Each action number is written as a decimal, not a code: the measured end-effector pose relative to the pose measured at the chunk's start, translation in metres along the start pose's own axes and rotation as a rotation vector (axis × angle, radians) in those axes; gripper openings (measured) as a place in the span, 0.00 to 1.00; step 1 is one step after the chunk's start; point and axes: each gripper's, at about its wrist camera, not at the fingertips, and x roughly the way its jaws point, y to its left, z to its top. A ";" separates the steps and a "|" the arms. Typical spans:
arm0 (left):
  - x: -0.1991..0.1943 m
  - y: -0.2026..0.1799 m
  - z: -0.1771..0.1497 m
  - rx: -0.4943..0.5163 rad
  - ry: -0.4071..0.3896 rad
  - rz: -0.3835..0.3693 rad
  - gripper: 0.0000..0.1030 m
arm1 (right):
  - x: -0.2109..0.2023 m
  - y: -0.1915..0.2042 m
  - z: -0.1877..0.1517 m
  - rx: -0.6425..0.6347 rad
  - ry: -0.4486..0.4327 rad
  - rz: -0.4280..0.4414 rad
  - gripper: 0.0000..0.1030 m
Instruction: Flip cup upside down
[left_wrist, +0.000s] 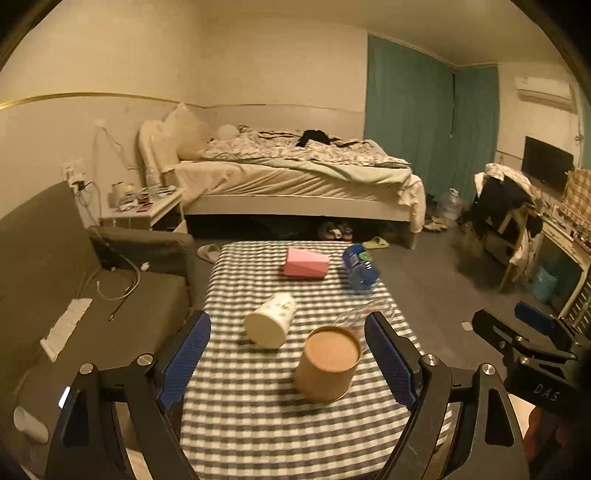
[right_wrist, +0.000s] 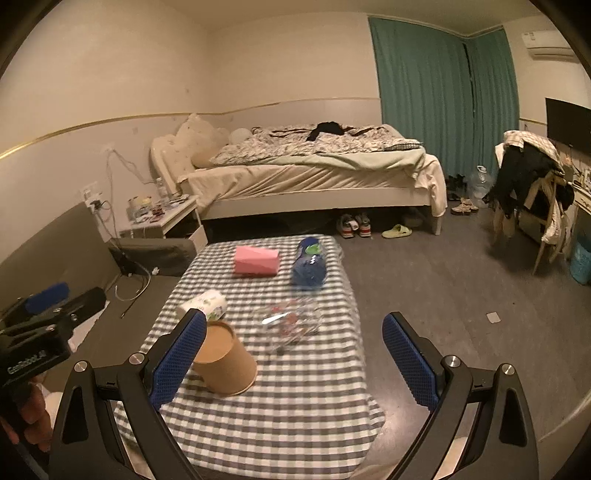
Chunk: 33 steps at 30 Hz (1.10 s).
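A brown paper cup (left_wrist: 328, 363) stands upside down, flat base up, on the checkered tablecloth (left_wrist: 240, 406); it also shows in the right wrist view (right_wrist: 223, 358). A white printed cup (left_wrist: 271, 319) lies on its side behind it, also seen in the right wrist view (right_wrist: 205, 304). A clear glass (right_wrist: 291, 321) lies on its side near the middle of the table. My left gripper (left_wrist: 288, 354) is open above the near table, empty, with both cups between its fingers' lines. My right gripper (right_wrist: 293, 350) is open and empty, its left finger beside the brown cup.
A pink box (left_wrist: 306, 263) and a blue water bottle (left_wrist: 360, 267) lie at the table's far end. A grey sofa (left_wrist: 55, 295) is to the left, a bed (left_wrist: 288, 173) behind, a chair with clothes (right_wrist: 532, 184) at the right.
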 end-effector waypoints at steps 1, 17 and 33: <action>0.000 0.004 -0.005 -0.010 0.005 0.006 0.90 | 0.002 0.002 -0.004 -0.003 0.007 0.000 0.94; 0.015 0.025 -0.027 -0.034 0.039 0.076 0.99 | 0.024 0.018 -0.028 -0.042 0.043 -0.044 1.00; 0.013 0.025 -0.027 -0.033 0.033 0.098 0.99 | 0.024 0.019 -0.030 -0.053 0.058 -0.050 1.00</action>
